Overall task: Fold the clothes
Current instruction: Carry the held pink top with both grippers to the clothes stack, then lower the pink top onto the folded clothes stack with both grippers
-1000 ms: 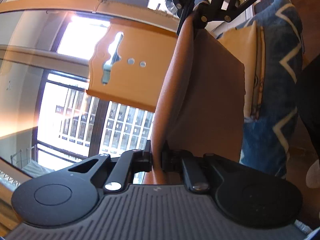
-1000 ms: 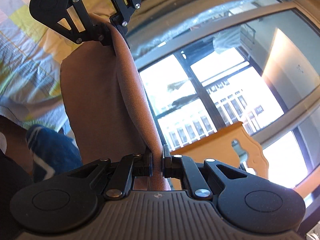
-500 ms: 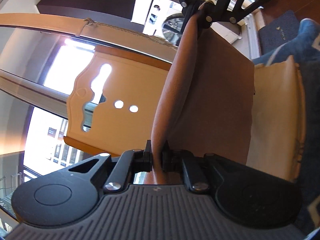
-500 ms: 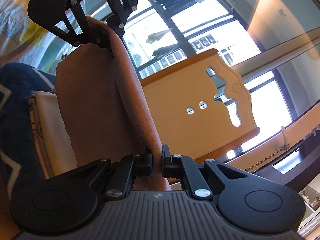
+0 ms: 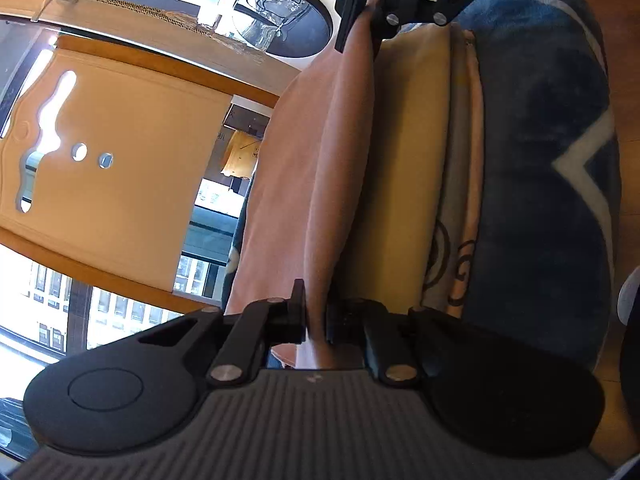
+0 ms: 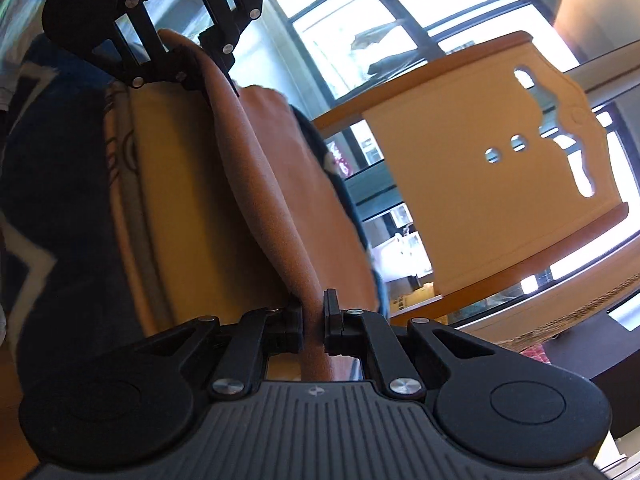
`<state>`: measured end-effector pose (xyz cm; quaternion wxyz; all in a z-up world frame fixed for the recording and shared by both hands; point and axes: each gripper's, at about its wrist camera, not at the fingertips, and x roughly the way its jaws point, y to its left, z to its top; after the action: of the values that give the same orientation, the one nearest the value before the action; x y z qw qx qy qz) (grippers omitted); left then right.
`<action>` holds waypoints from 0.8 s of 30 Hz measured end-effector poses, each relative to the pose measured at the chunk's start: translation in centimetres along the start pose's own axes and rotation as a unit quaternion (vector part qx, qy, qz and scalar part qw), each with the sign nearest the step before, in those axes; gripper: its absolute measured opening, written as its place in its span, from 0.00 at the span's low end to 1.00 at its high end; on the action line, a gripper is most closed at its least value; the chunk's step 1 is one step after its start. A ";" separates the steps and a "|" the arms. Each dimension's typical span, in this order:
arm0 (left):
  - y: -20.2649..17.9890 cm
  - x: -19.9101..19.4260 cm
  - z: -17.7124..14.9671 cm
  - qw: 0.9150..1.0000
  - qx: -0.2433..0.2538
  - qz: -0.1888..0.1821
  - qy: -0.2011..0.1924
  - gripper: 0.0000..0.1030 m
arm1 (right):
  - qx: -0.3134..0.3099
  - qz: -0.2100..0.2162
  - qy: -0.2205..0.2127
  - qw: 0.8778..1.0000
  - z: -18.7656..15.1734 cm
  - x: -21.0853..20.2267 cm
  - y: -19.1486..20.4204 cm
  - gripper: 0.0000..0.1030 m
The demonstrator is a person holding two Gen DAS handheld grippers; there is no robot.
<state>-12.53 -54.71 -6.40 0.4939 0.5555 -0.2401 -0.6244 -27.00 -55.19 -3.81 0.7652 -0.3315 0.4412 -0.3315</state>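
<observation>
A folded salmon-brown garment [image 5: 304,184] is held between both grippers, each pinching one end. My left gripper [image 5: 316,316] is shut on its near edge; the right gripper shows at the top of the left wrist view [image 5: 372,4], clamped on the far end. In the right wrist view my right gripper [image 6: 314,320] is shut on the same garment [image 6: 280,200], and the left gripper [image 6: 192,64] grips it at the top. The garment lies against a stack of folded clothes: a yellow one [image 5: 404,168] and a dark blue patterned one [image 5: 536,184].
An orange wooden headboard [image 5: 112,168] with cut-out holes stands to the side, also in the right wrist view [image 6: 488,184]. Bright windows [image 6: 360,20] lie behind. A wooden floor [image 5: 628,80] shows past the blue fabric.
Both grippers have swung with the garment from the window towards the stack of folded clothes. The garment now rests against the yellow one. Both stay shut.
</observation>
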 end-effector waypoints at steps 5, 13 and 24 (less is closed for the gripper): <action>-0.4 -0.4 -1.1 1.000 0.007 0.016 0.006 0.14 | -0.013 -0.005 0.007 1.000 -0.6 -0.2 0.8 0.23; -0.9 -1.1 -2.3 0.999 0.004 0.047 0.011 0.16 | -0.030 -0.017 0.022 0.999 -3.2 -0.8 1.4 0.27; -2.2 -1.6 -1.9 0.998 0.003 0.059 0.008 0.04 | -0.033 -0.016 0.017 0.999 -2.4 -0.6 1.1 0.06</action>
<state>-11.68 -51.94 -8.00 0.5300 0.5468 -0.2710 -0.5888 -29.18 -54.59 -5.38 0.7409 -0.3577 0.4597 -0.3344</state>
